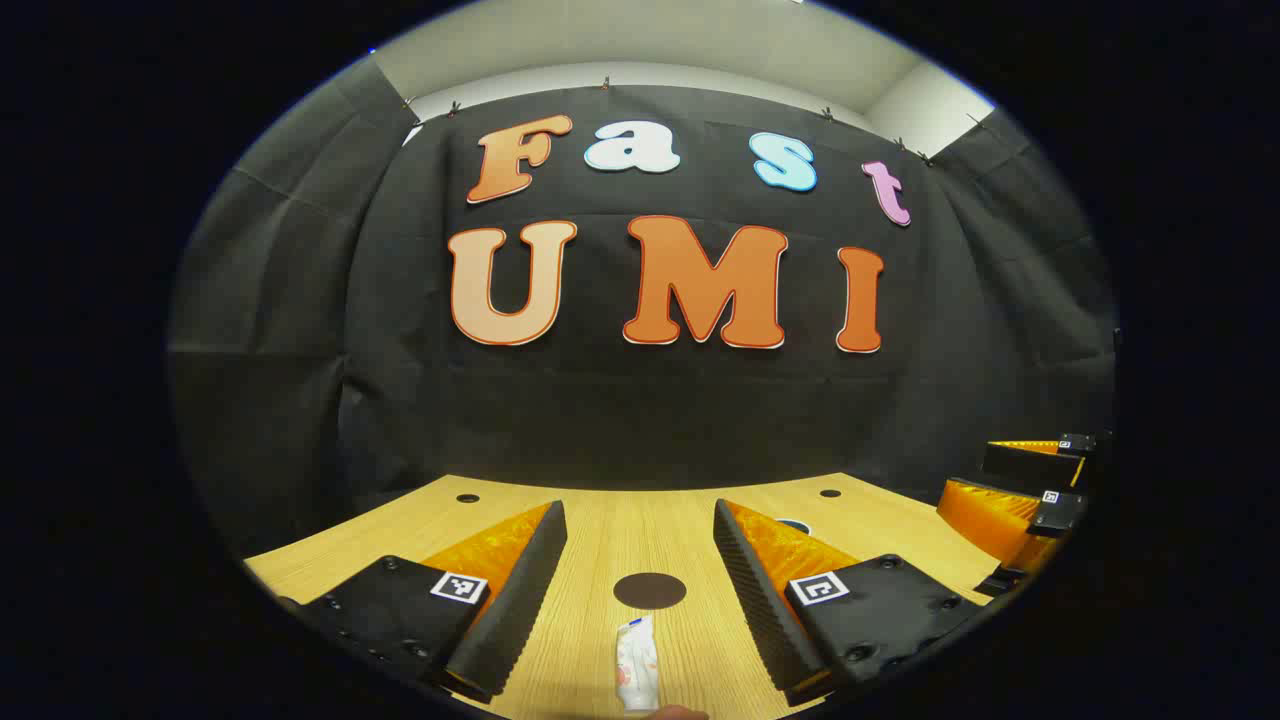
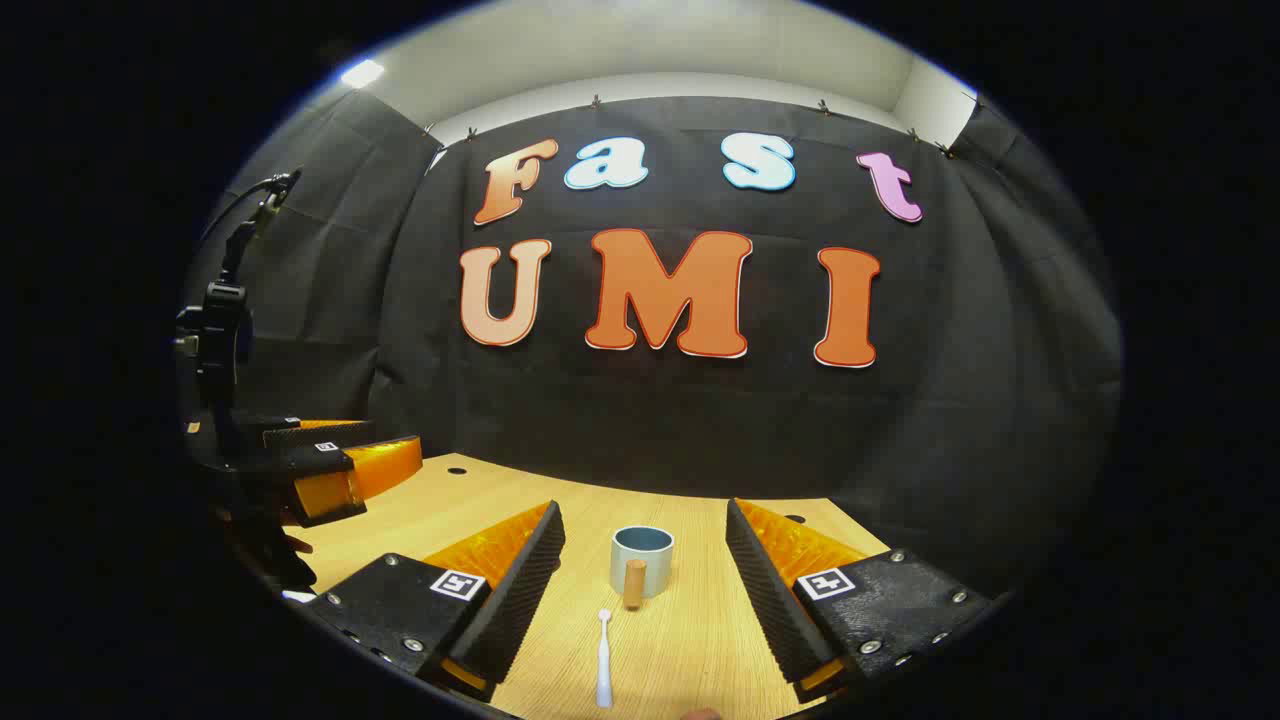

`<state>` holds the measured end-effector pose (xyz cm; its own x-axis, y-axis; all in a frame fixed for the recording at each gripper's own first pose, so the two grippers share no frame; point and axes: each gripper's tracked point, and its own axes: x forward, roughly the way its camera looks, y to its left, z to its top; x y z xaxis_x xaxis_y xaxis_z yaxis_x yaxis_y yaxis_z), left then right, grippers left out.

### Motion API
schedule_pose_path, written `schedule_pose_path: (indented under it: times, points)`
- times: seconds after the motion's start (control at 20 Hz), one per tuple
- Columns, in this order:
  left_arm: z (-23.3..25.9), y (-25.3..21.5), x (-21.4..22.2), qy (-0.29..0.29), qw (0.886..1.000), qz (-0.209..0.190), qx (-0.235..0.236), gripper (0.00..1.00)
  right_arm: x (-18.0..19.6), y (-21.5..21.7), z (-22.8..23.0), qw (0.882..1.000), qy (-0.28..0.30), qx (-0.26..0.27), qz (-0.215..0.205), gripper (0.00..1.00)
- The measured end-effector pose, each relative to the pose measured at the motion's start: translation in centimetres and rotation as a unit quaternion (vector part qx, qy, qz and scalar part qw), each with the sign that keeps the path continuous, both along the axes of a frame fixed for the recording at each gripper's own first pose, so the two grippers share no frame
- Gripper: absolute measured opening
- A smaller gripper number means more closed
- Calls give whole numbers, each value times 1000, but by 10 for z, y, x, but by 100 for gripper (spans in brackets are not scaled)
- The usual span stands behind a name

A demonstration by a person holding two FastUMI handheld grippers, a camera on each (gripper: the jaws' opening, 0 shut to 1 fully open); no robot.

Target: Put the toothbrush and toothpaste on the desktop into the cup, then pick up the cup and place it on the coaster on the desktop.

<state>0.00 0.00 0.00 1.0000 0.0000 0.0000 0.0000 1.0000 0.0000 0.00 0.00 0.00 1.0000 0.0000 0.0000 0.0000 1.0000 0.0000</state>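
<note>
In the left gripper view a white toothpaste tube [image 1: 637, 676] lies on the wooden desktop [image 1: 600, 540] between my left gripper's [image 1: 640, 560] open fingers, with a dark round coaster [image 1: 650, 590] just beyond it. In the right gripper view a white toothbrush [image 2: 604, 660] lies lengthwise on the desktop [image 2: 680, 650], and a pale blue cup [image 2: 641, 561] with a wooden handle stands upright beyond its head. My right gripper [image 2: 645, 560] is open, its fingers on either side of them and touching nothing. The other gripper appears at the right edge [image 1: 1030, 490] and at the left edge [image 2: 320, 465].
The black cloth wall stands close behind the desk's far edge. Small dark holes [image 1: 467, 497] [image 1: 830, 493] mark the back of the desktop [image 2: 455, 470]. A camera mount on a dark stand [image 2: 215, 340] rises at the far left in the right gripper view.
</note>
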Motion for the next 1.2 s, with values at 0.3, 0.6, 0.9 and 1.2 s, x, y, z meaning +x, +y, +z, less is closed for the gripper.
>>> schedule_pose_path:
  times: [0.3, 0.6, 0.9, 1.2]
  points:
    - [-3, 13, -2, 2, 1000, 16, 2, 96, 0, 6, -3, 1000, 5, 6, 10, 98]
    - [-15, 17, 1, 19, 1000, 14, -3, 95, 2, 19, -16, 999, 22, 12, 30, 97]
    - [-33, 16, 10, 47, 999, -9, -13, 94, 15, 13, -23, 999, 28, 9, 29, 98]
    - [-48, 22, 31, 84, 996, -17, -6, 94, 40, 4, -37, 998, 55, 10, 20, 98]
